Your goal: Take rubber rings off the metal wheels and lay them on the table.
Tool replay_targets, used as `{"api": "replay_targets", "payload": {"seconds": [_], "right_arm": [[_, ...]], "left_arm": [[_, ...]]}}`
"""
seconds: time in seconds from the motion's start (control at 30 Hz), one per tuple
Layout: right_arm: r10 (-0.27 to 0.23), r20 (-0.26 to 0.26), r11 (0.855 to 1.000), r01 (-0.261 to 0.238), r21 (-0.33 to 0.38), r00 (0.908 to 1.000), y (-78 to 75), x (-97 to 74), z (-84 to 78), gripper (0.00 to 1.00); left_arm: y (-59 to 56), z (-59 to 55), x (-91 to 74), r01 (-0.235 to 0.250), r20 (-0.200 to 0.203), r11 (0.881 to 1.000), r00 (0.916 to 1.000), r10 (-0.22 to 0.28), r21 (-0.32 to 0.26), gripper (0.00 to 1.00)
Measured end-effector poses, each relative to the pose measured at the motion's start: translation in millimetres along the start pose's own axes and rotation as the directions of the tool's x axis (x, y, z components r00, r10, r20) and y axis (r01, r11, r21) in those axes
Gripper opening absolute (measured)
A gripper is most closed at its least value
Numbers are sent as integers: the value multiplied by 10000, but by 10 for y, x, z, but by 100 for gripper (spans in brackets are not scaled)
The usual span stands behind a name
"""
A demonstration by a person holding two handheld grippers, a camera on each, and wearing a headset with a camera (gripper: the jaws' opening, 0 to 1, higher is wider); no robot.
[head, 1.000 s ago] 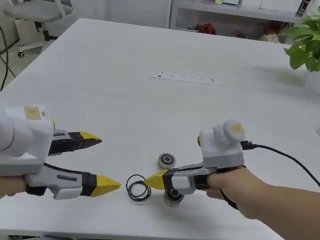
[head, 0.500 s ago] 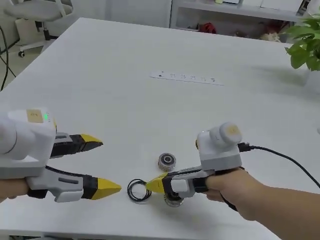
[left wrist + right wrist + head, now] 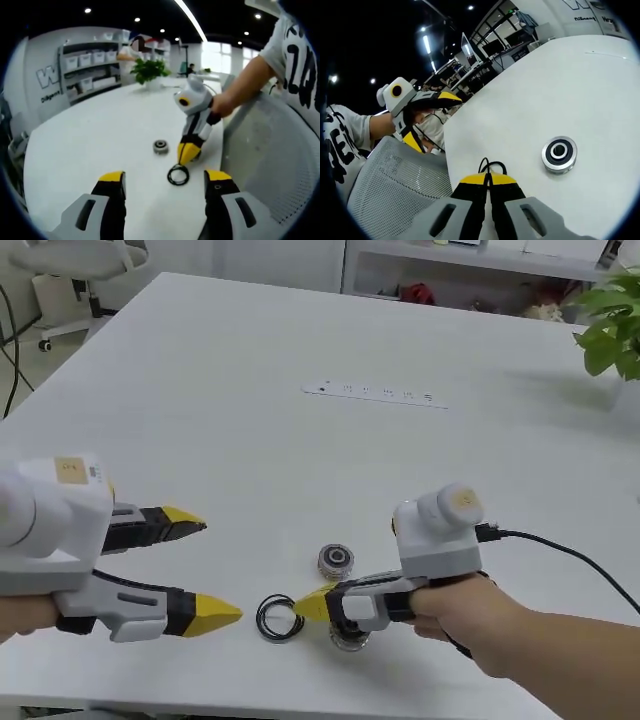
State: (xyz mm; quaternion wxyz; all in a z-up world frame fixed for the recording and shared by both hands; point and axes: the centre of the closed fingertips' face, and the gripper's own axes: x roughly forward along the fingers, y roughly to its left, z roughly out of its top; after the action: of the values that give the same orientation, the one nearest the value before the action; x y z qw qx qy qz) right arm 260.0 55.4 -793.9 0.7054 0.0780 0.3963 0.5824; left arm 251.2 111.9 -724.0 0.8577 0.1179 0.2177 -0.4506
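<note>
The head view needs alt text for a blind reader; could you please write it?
The right gripper, shut, touches black rubber rings lying on a white table, with a metal wheel just beyond. The left gripper hovers open nearby.

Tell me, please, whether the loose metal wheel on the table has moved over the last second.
No. The loose metal wheel keeps its place on the near side of the power strip and just beyond the rubber rings; only the view shifted slightly.

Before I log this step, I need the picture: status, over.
Left claw open, apart from the rings. Right claw shut, tips at the rubber rings lying on the table. One metal wheel beside them; nothing in the way.
</note>
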Motion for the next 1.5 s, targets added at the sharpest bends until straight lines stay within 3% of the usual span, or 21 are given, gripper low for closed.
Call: {"api": "replay_targets", "payload": {"seconds": [1.1,1.3,1.5], "right_arm": [[-611,64,9979,610,204,9981,-152,-31,9,2],[-592,300,9982,593,3,9978,-125,-99,75,3],[-671,618,9952,713,-675,9958,-85,-213,204,4]], "left_arm": [[-36,-51,20,78,-124,9999,9999,-80,-134,64],[-42,-29,25,94,-82,9998,9999,-95,-149,64],[-27,27,28,56,52,9998,10000,-55,-192,64]]}}
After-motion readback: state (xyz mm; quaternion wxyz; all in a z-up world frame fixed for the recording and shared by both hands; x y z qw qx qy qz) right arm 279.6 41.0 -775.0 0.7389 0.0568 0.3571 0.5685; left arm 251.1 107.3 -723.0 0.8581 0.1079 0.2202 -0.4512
